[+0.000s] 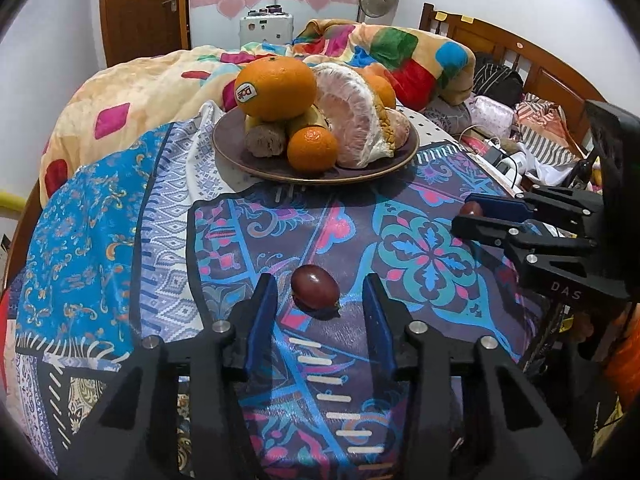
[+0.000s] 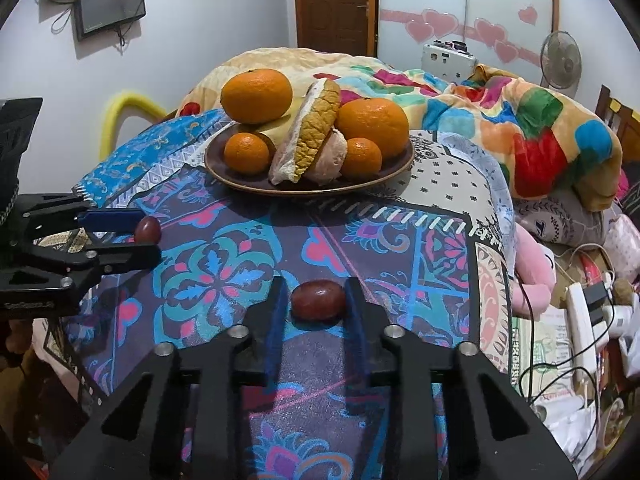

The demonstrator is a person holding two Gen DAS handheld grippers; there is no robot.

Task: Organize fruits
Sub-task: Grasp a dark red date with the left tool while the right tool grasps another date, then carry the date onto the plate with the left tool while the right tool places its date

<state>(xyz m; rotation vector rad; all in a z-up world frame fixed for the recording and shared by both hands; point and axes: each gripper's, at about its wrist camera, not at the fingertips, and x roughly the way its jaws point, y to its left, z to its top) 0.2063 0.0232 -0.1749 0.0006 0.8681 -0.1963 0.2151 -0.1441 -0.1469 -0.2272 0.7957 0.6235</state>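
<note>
Jaws of the left gripper (image 1: 318, 300) stand spread with a dark red grape (image 1: 315, 288) between them, untouched, on the patterned cloth (image 1: 240, 232). The right gripper (image 2: 316, 304) brackets a second grape (image 2: 318, 301), jaws almost touching it; whether they pinch, I cannot tell. Both likely aim for the plate (image 1: 256, 164) at twelve o'clock, already heaped with oranges (image 1: 275, 86) and a peeled pomelo (image 1: 352, 120).

Left tongs (image 1: 320, 300) and right tongs (image 2: 316, 300) low, jaws parted.
</note>
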